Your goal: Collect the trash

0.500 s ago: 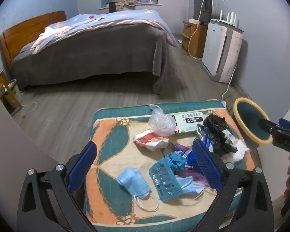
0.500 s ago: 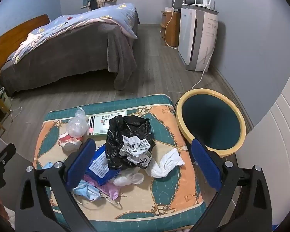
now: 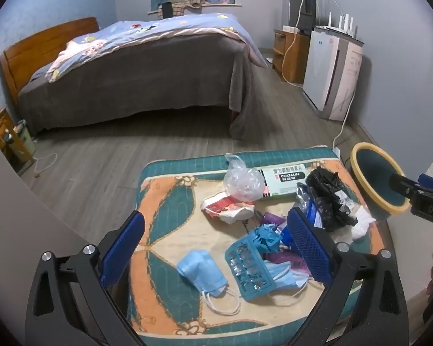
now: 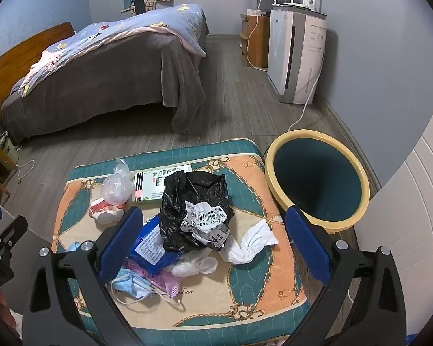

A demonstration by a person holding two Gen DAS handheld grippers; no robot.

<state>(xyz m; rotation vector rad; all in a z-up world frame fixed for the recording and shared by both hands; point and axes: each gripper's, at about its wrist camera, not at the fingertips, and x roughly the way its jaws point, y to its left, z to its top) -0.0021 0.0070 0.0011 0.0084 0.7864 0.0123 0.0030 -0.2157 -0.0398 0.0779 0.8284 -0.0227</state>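
left claw [image 3: 215, 245] wide open, empty | right claw [image 4: 213, 240] wide open, empty | bin [image 4: 317, 184] at 2 o'clock, whole only in right view | masks: two [image 3: 200, 271], perhaps more

**Trash heaped on a cushion, bin to its right**

On the cushion [image 4: 254, 262] the crumpled bag [image 4: 194, 201] lies in the middle, with the medicine box [image 4: 147, 183] behind it and the tissue [image 4: 251, 243] to its right. A face mask [image 3: 202, 271] lies left of the blister tray [image 3: 249, 268]. The bin [image 4: 317, 181] stands just beside the cushion's right edge; the bed [image 4: 101, 69] is well behind.
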